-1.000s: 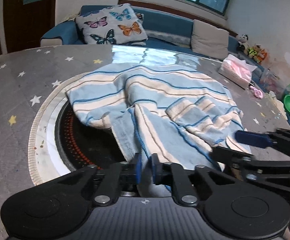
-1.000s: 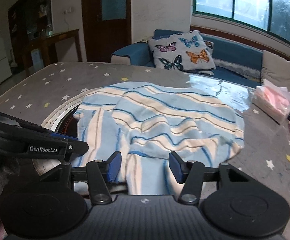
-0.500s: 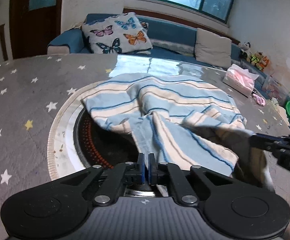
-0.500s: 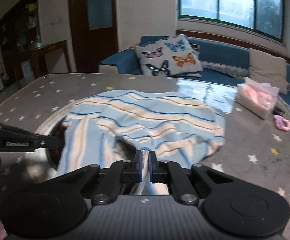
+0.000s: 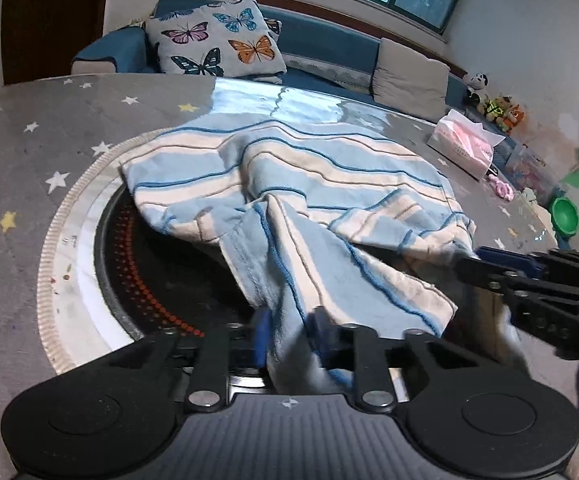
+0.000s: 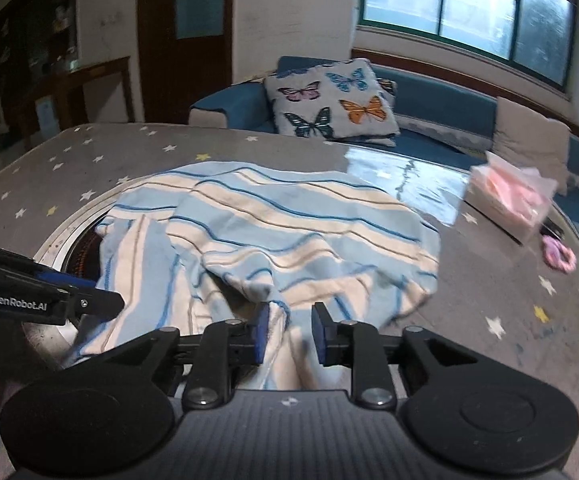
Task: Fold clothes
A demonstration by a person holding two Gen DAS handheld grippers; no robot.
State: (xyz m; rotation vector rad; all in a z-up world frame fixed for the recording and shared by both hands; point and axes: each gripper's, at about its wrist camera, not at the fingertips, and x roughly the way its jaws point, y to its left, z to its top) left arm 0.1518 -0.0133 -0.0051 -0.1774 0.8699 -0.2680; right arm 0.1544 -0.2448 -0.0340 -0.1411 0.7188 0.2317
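Observation:
A light-blue and cream striped garment (image 5: pixel 329 176) (image 6: pixel 289 216) lies rumpled on the grey star-patterned table (image 5: pixel 21 152), partly over a round black hob (image 5: pixel 149 280). My left gripper (image 5: pixel 289 336) is at the garment's near edge. Its jaws are opening, with a blurred bunch of cloth still between them. My right gripper (image 6: pixel 289 332) is at the near edge further right, jaws also opening, the cloth lying in the gap with neither pad pressing on it. Each gripper shows in the other's view: the right gripper (image 5: pixel 489 264) and the left gripper (image 6: pixel 89 300).
A tissue box with pink wrap (image 5: pixel 465 144) (image 6: pixel 509 200) stands at the table's far right, a pink hair tie (image 6: pixel 557 256) beside it. A green bowl (image 5: pixel 565 220) sits off the right edge. Behind the table is a blue sofa with a butterfly cushion (image 5: pixel 217 44).
A second ago the right jaws were wide and the left nearly shut. Both then closed on the garment's near edge. Now both have parted and the cloth slackens between them.

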